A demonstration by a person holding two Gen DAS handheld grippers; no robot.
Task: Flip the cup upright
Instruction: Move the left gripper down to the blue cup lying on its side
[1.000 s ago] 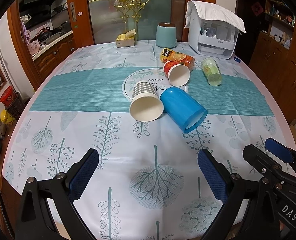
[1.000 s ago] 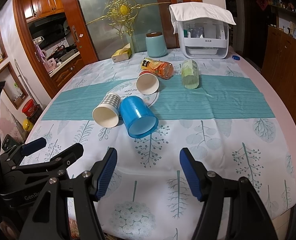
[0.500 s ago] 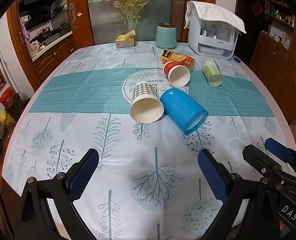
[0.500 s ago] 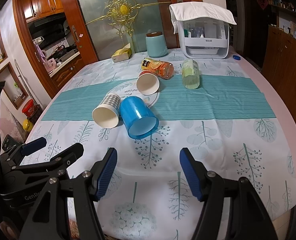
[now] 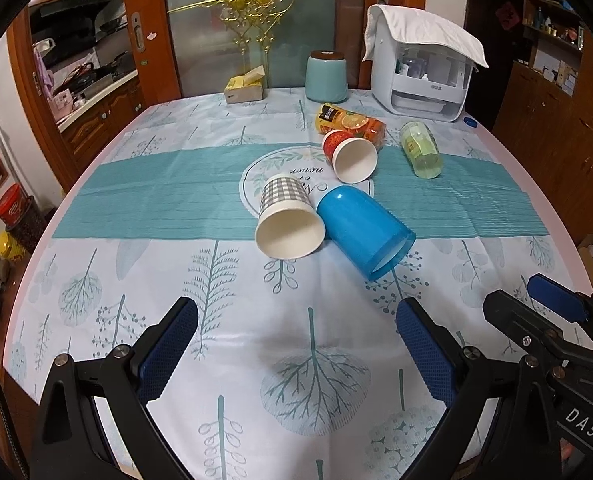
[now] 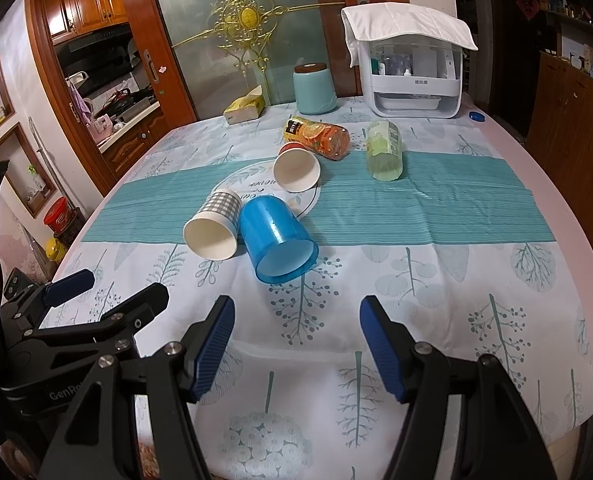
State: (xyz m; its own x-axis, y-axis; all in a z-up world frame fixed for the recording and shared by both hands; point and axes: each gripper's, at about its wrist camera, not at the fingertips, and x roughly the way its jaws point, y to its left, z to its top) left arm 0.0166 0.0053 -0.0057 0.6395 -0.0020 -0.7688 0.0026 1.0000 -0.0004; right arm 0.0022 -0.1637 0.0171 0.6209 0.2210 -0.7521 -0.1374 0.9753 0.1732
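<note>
Left wrist view: my left gripper [image 5: 296, 336] hangs spread wide, holding nothing. The blue plastic cup [image 5: 362, 234] lies on its side at 1 o'clock, mouth toward me, touching the checked paper cup [image 5: 288, 220]. Risk, as I judge it: nudging either could roll both, since the tablecloth [image 5: 216, 280] looks slick.

Right wrist view: my right gripper [image 6: 294, 340] is also spread and empty. The blue cup lies at 12 o'clock; red paper cup [image 6: 298, 168], orange juice bottle [image 6: 318, 136] and green bottle [image 6: 384, 154] are beyond it. Kitchen doorway at 10 o'clock.

Home dining room: clothed table [image 5: 96, 264], kitchen cabinets [image 6: 84, 4] behind.
</note>
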